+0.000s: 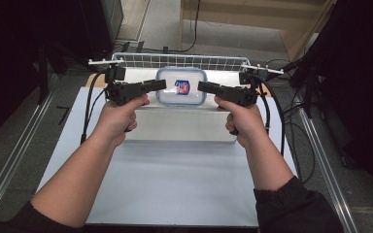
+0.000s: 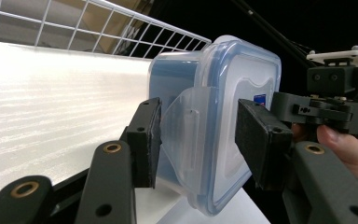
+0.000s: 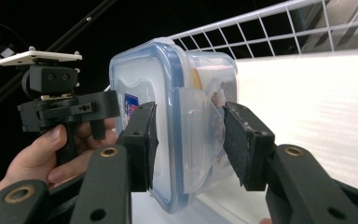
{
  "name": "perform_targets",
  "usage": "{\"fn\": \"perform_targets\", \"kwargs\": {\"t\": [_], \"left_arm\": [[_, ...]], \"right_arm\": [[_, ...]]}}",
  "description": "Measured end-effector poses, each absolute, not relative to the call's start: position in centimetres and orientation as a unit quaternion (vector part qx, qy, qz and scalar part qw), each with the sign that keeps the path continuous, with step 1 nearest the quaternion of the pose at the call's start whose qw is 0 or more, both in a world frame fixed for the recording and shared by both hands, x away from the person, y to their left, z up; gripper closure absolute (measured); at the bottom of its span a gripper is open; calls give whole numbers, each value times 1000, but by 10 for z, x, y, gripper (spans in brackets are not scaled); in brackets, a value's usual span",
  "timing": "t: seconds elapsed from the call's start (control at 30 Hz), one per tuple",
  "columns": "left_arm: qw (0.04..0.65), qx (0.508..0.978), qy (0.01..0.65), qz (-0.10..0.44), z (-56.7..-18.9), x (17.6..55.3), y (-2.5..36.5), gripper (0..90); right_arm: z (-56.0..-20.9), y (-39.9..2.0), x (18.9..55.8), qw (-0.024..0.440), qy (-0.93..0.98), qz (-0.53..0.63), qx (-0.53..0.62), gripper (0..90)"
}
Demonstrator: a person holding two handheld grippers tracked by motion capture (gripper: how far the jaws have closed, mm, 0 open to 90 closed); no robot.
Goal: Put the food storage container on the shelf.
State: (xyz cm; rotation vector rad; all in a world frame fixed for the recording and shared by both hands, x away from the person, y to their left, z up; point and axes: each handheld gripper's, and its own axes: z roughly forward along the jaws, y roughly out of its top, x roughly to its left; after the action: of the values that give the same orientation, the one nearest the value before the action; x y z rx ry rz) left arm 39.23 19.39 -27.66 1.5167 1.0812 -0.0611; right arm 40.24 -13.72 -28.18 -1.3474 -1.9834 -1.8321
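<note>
Container [image 1: 181, 86], clear plastic with a blue-rimmed snap lid, sits between my two grippers on the raised white platform [image 1: 179, 124], in front of the white wire basket [image 1: 175, 61]. A red and blue label shows through its lid in the high view.

My left gripper [image 1: 161, 84] straddles the left edge of the container. In the left gripper view one pad touches the clear lid flap [image 2: 186, 135]; the other pad stands a little off the lid face. The jaws are part closed, with no firm clamp on either side.

My right gripper [image 1: 201, 87] straddles the opposite edge. In the right gripper view the lid flap [image 3: 198, 135] lies between the pads: the left pad meets the lid rim, and the right pad stands just off the flap.

Both forearms come in over the grey table [image 1: 175, 184]. Cables trail from both grippers.
</note>
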Motion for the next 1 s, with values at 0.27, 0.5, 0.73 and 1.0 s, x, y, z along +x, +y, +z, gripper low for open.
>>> {"fn": "perform_targets", "kwargs": {"t": [0.27,0.5,0.73,1.0], "left_arm": [[582,649,487,-52,-273,397,193,530],[569,648,502,-66,-274,399,193,530],[574,639,506,-69,-277,404,194,523],[573,645,502,-53,-279,405,191,493]], "right_arm": [[-283,-141,408,95,-645,-599,-465,571],[-286,-142,411,111,-647,-587,-473,570],[-288,-140,414,109,-643,-588,-479,562],[-291,-136,417,103,-643,-583,-485,532]]}}
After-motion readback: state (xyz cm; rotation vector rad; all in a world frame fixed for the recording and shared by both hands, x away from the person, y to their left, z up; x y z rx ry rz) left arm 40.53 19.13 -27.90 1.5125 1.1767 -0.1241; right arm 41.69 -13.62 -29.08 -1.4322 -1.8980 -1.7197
